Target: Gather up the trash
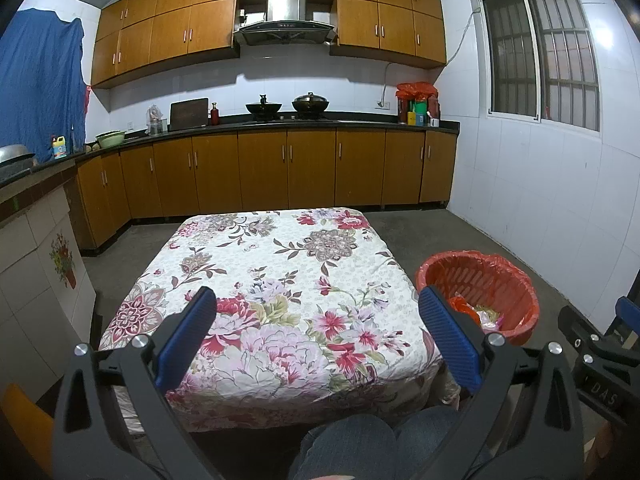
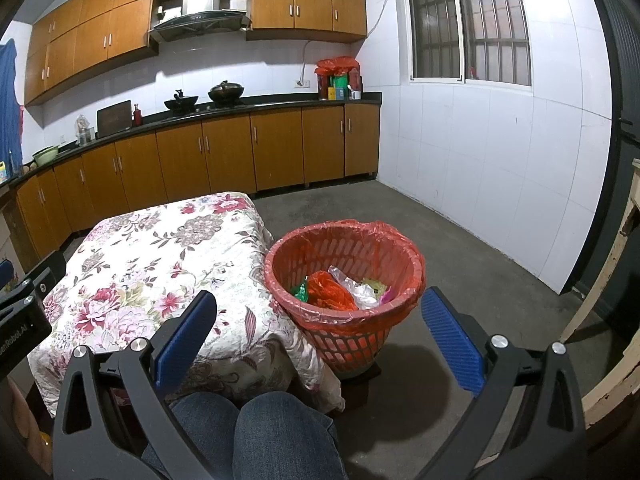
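Note:
A red mesh waste basket (image 2: 352, 332) lined with a red plastic bag stands on the floor at the right of the table; the basket (image 1: 516, 280) also shows in the left wrist view. Inside lie crumpled wrappers (image 2: 340, 288): orange, green, clear and yellowish pieces. The low table (image 1: 272, 280) wears a floral cloth, and no loose item shows on it. My left gripper (image 1: 316, 304) hovers open over the table's near edge, nothing between its blue pads. My right gripper (image 2: 320, 308) hangs open in front of the basket, empty too.
A person's knees in jeans (image 2: 248, 432) sit below both grippers. Wooden cabinets (image 1: 280, 168) and a dark counter with pots (image 1: 288, 106) line the far wall. A tiled wall with a barred window (image 2: 468, 20) stands right. Bare concrete floor (image 2: 460, 264) lies beyond the basket.

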Tool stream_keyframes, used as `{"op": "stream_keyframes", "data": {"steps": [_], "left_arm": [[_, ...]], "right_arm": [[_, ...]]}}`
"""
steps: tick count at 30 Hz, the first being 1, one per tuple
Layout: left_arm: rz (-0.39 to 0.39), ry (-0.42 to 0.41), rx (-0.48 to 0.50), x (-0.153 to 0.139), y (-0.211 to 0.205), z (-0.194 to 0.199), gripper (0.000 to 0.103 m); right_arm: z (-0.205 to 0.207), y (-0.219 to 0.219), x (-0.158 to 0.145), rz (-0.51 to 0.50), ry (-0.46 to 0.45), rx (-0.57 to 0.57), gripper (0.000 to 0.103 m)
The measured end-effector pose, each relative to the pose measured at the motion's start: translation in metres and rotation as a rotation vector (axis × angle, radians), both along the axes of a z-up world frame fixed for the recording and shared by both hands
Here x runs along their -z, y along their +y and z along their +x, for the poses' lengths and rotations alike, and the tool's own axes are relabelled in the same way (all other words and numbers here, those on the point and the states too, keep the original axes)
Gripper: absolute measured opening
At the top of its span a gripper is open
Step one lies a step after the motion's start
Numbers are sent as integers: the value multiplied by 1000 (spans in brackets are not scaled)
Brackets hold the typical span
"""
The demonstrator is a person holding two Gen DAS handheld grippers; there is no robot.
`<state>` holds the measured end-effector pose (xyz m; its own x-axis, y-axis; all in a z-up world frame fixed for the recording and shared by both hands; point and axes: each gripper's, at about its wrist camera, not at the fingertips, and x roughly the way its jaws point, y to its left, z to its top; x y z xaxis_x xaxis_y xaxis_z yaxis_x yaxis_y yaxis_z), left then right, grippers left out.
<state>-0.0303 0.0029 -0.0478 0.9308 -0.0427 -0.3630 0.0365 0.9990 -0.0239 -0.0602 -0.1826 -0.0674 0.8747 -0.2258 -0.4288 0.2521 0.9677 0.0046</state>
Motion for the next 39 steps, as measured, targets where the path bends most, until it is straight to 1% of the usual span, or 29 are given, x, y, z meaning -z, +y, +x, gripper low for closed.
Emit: {"op": "stream_keyframes", "data": {"steps": [23,29,39], "left_arm": [[1,4,2,2,0,0,99],[2,10,4,10,1,-3,99],[3,14,7,11,2,-1,99]], "right_arm": [[-1,1,0,1,3,0,101],[-1,1,0,2,4,0,101],[-2,1,1,3,6,1,101]]}}
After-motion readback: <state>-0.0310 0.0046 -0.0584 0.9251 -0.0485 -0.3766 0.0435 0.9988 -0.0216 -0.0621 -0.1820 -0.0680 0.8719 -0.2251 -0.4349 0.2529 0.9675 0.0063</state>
